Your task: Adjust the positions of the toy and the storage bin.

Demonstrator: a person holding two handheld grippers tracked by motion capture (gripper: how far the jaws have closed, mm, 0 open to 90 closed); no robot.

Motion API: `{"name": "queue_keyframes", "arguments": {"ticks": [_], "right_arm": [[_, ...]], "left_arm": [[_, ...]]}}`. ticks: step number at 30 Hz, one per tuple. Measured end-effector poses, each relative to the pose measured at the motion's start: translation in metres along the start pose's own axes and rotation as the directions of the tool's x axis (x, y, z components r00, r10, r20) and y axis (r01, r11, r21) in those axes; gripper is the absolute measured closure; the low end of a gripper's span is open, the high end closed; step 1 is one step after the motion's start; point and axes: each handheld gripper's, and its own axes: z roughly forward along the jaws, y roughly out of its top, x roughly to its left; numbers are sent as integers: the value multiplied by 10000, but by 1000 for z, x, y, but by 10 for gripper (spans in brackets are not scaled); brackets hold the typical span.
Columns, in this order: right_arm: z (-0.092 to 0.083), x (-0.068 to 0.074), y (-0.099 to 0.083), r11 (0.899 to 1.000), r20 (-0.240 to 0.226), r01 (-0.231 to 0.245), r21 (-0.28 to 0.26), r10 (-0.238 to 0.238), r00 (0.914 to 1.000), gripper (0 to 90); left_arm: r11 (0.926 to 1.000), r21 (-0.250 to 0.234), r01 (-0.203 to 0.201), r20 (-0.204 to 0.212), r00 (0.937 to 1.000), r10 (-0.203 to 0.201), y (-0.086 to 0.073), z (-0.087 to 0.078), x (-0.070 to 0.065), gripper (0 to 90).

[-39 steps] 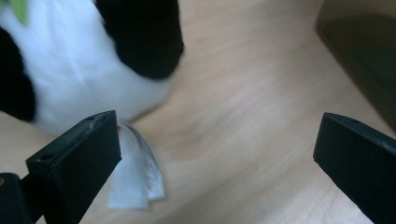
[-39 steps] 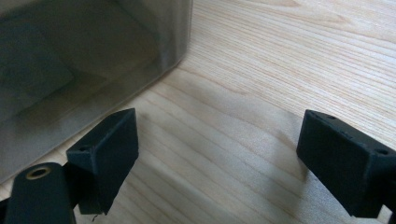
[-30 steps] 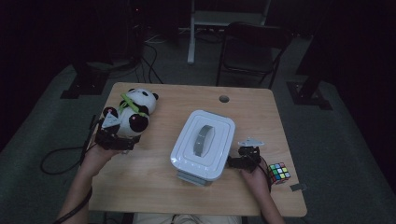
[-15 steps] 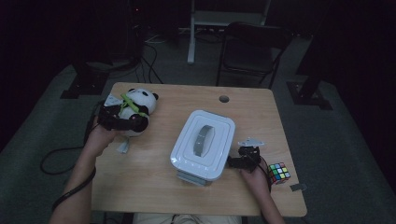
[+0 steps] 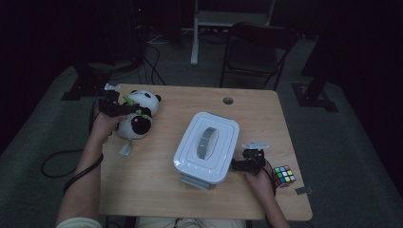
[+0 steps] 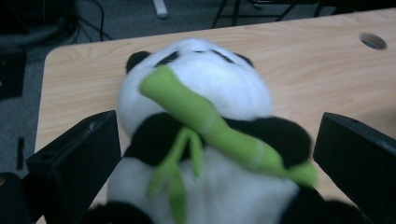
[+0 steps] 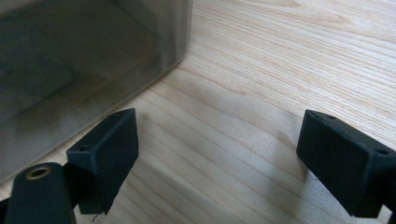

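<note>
A black-and-white panda plush with a green bamboo stalk lies at the table's far left. My left gripper is over it, open, and its jaws stand wide on either side of the panda's body without pressing it. A white lidded box with a grey handle sits mid-table. My right gripper rests low beside the box's right side, open, with bare wood between its jaws. The box's translucent wall is just left of its left jaw.
A colour cube lies near the table's front right corner, by the right hand. A cable hole is in the table's far side. A dark chair stands beyond the table. Cables trail on the floor at left.
My left gripper has moved away from the person, from the panda's near side up over its body. The right gripper and box have stayed put.
</note>
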Motion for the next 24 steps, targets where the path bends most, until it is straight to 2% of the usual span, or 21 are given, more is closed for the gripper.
{"name": "queue_keyframes", "arguments": {"ticks": [2,5,7,9,11,12,13,16,19,21,24], "right_arm": [[0,0,0,10000,3,-3,3,3,10000,122],[0,0,0,10000,0,-6,2,6,10000,123],[0,0,0,10000,1,-5,3,5,10000,123],[0,0,0,10000,1,-6,2,6,10000,123],[0,0,0,10000,4,-5,2,5,10000,122],[0,0,0,10000,2,-6,3,6,10000,122],[0,0,0,10000,3,-4,3,4,10000,123],[0,0,0,10000,4,-4,3,4,10000,123],[0,0,0,10000,5,-5,3,5,10000,123],[0,0,0,10000,5,3,-1,-3,10000,123],[0,0,0,10000,4,2,-1,-2,10000,123]], "left_arm": [[9997,203,106,5,9999,-106,1,7,2,15],[9988,465,123,-204,9997,-114,2,16,0,15],[9984,562,110,-507,9987,-81,3,19,0,49],[9967,808,90,-480,9988,-52,3,22,-1,62],[9935,1127,-131,-614,9979,202,2,25,-4,74],[9927,1207,-79,-411,9991,130,2,26,-5,85],[9921,1249,-124,-372,9992,171,2,26,-5,143],[9891,1460,-183,-360,9991,238,1,27,-9,199],[9870,1548,-438,-438,9977,511,-1,26,-14,350],[9884,1424,-518,-559,9966,603,-2,24,-14,503],[9938,1023,-434,-441,9979,481,-5,21,-14,630]]}}
